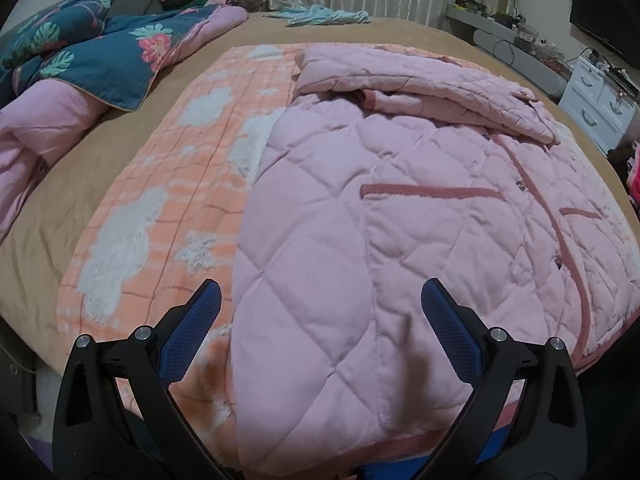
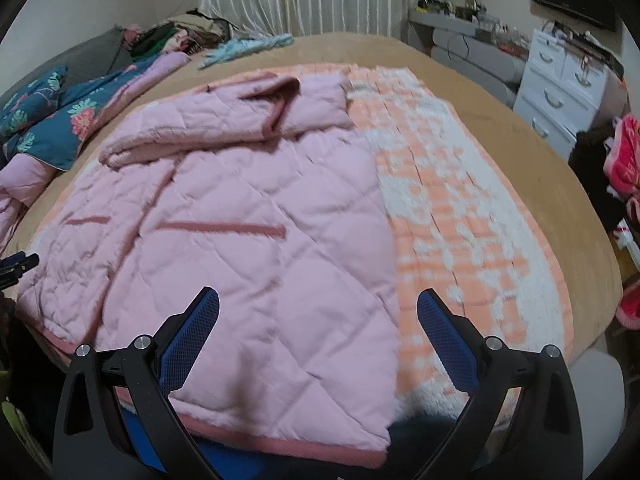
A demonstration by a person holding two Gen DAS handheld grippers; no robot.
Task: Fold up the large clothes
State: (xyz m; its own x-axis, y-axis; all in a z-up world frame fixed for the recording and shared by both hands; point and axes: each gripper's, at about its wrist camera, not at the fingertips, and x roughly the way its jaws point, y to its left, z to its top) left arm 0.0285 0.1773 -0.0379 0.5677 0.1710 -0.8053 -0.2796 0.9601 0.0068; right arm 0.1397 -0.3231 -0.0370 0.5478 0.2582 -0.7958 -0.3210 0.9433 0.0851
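A pink quilted jacket [image 1: 400,208] lies flat on an orange-and-white checked blanket [image 1: 168,184] on the bed, its sleeves folded across the top and its hem toward me. It also shows in the right wrist view [image 2: 248,216], on the blanket [image 2: 460,208]. My left gripper [image 1: 322,300] is open and empty above the jacket's lower left part near the hem. My right gripper [image 2: 318,308] is open and empty above the jacket's lower right part. A bit of the left gripper [image 2: 18,264] shows at the left edge of the right wrist view.
A blue floral quilt with pink lining [image 1: 92,52] is bunched at the bed's far left. A light blue garment [image 1: 324,16] lies at the far edge. White drawers [image 2: 560,88] and a cluttered shelf [image 2: 460,20] stand to the right.
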